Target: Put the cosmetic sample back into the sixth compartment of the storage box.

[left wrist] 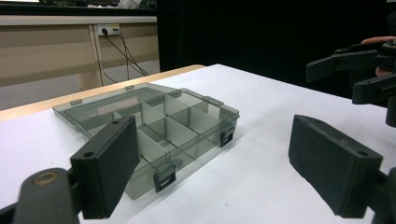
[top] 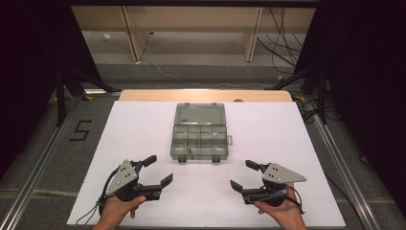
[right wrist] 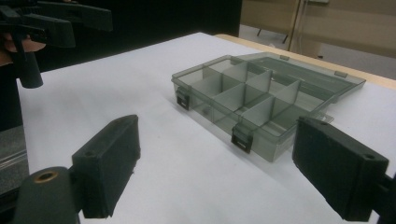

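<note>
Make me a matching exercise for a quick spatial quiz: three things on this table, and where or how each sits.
Things:
1. clear grey plastic compartment box
2. left gripper
3. right gripper

States:
A. open, at the table's near right
B. lid laid back, at the table's centre
C. open, at the table's near left

Pairs: 1-B, 2-C, 3-A

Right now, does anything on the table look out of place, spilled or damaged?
Nothing stands out. The compartment box lies square on the white table, lid open flat behind it, compartments apparently empty. Both grippers, left and right, are open and apart from it.
</note>
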Action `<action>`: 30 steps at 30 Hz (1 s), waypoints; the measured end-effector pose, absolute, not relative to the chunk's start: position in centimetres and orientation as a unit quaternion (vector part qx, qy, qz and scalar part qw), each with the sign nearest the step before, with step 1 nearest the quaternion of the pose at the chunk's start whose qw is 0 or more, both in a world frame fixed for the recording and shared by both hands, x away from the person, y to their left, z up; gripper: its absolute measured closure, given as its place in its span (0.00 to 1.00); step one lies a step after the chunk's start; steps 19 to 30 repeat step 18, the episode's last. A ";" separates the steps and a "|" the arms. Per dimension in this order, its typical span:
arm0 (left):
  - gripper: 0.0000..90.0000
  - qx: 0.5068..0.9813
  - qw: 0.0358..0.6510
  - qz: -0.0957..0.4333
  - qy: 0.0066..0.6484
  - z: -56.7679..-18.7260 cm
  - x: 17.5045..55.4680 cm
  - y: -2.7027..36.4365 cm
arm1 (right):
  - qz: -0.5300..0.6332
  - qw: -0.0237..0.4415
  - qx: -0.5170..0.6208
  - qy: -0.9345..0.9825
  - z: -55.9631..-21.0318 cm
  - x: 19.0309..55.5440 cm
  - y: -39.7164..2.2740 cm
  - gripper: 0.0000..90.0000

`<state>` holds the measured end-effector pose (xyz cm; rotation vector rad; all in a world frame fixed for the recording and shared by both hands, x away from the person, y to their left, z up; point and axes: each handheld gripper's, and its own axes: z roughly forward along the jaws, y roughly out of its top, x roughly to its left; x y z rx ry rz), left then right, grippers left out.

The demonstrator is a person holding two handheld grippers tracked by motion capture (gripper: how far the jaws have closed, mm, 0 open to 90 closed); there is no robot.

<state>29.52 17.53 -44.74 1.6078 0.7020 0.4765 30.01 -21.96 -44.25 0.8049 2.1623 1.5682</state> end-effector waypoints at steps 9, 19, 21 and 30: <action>0.18 0.697 0.615 0.208 0.305 -44.7 29.5 17.6 | 0.542 0.187 0.281 0.770 -44.2 30.1 -22.0 0.18; 0.18 0.698 0.614 0.208 0.304 -44.7 29.5 17.5 | 0.543 0.189 0.279 0.769 -44.3 30.2 -21.9 0.18; 0.18 0.698 0.614 0.208 0.304 -44.7 29.5 17.5 | 0.543 0.189 0.279 0.769 -44.3 30.2 -21.9 0.18; 0.18 0.698 0.614 0.208 0.304 -44.7 29.5 17.5 | 0.543 0.189 0.279 0.769 -44.3 30.2 -21.9 0.18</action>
